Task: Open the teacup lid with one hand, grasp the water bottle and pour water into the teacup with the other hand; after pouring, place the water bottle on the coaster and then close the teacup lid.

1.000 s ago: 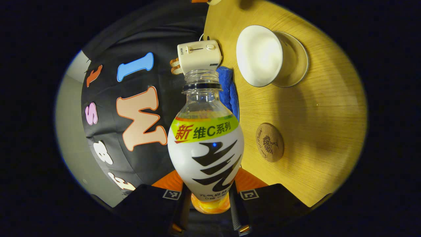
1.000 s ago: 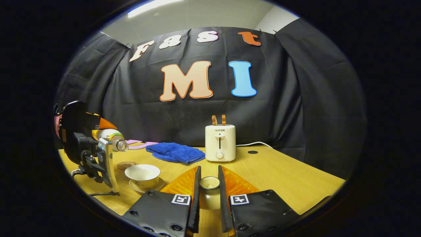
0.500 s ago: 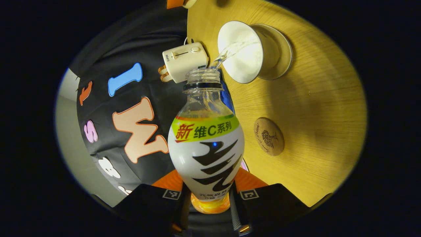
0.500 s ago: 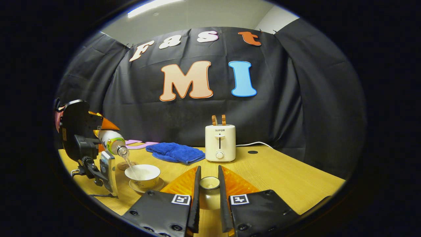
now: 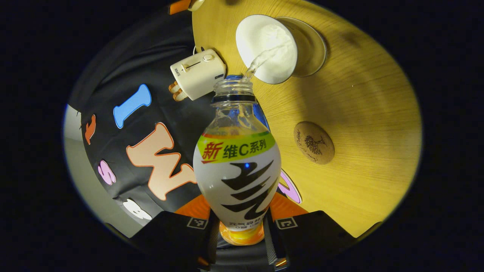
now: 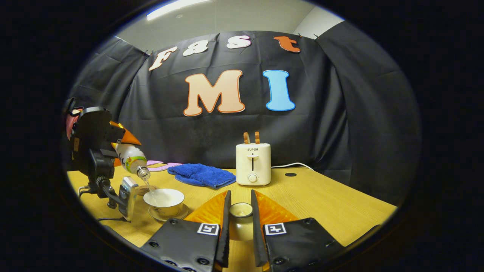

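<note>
One water bottle (image 5: 237, 166) pours into one teacup (image 5: 266, 49); one coaster (image 5: 314, 142).

Dim overall, warm cast. Ceiling strip light (image 6: 177, 7) glowing at 11 o'clock in right gripper view. Broad soft shadows across wooden table (image 5: 363, 113) at 3 o'clock in left gripper view. Strong fisheye bending at edges. Both views sharp, no motion blur.
</note>
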The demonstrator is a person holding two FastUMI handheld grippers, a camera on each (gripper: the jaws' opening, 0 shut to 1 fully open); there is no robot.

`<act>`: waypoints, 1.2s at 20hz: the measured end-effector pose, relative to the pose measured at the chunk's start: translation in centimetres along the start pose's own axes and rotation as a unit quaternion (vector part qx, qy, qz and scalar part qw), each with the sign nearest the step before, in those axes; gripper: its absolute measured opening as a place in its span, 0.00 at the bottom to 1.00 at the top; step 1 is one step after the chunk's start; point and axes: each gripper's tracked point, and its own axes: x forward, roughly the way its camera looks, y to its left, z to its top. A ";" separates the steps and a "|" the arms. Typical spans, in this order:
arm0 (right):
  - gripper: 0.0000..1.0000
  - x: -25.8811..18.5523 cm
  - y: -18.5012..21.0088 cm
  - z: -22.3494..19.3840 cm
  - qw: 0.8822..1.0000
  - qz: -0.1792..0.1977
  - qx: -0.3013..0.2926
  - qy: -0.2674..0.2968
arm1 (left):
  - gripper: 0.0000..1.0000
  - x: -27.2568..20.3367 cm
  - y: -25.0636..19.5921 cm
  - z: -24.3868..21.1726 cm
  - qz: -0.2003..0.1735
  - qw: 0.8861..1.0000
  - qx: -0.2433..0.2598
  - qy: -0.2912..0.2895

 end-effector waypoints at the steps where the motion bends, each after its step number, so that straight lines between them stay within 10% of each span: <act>1: 0.29 0.0 0.0 0.0 1.000 0.000 0.000 0.000 | 0.49 -0.1 0.6 -0.1 0.001 1.000 0.004 0.000; 24: 0.30 0.1 0.1 0.0 1.000 0.001 0.000 0.000 | 0.49 0.2 2.3 0.6 0.004 0.999 0.042 -0.016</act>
